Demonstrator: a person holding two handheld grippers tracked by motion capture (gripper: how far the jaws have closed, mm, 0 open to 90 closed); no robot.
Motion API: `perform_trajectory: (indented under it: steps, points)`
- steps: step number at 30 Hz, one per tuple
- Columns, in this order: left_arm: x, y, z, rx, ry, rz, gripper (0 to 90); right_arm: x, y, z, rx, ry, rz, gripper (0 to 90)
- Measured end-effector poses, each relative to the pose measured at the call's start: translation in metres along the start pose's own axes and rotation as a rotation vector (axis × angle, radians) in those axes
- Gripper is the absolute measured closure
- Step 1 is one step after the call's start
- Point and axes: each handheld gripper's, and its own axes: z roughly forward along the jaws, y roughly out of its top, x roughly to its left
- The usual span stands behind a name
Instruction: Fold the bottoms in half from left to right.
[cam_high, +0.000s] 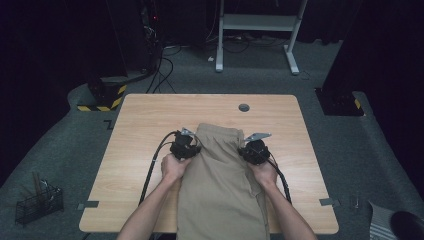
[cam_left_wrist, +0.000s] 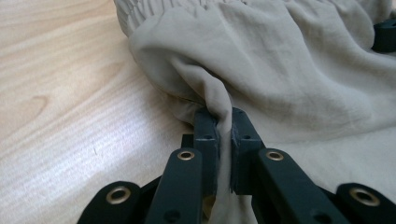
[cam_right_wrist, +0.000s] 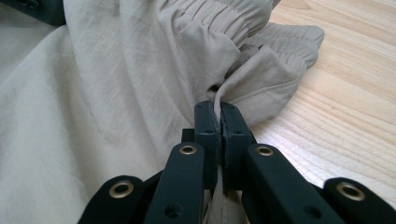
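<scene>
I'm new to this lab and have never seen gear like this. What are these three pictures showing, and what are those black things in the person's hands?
A person stands at a wooden table holding a hand-held clamp tool in each hand. One picture looks down from above; the other two come from small cameras riding on each tool, looking along its black jaws. A pair of beige trousers lies on the table, waistband away from the person. The left gripper and the right gripper are each pinched shut on a fold of cloth near the waistband.
</scene>
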Motion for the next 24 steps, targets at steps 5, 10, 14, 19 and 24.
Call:
perform_trajectory:
  steps: [5,10,14,19,24]
  points:
    - [0.004,0.006,-0.001,0.002,0.005,0.006,84.3,-0.002,0.008,-0.003,-0.020,-0.005,-0.013,88.0]
    - [0.005,0.015,-0.004,0.001,0.005,0.026,84.5,-0.006,0.013,-0.003,-0.018,-0.006,-0.006,88.1]
    - [0.008,0.020,-0.005,-0.004,0.005,0.024,84.5,-0.007,0.018,-0.006,-0.029,-0.009,-0.010,88.1]
    - [0.009,0.021,-0.005,-0.009,-0.008,0.016,84.6,-0.011,0.017,-0.004,-0.026,-0.004,0.008,88.1]
    - [0.018,0.033,0.003,0.014,0.002,0.008,84.7,-0.015,0.028,-0.001,-0.018,-0.011,-0.002,88.1]
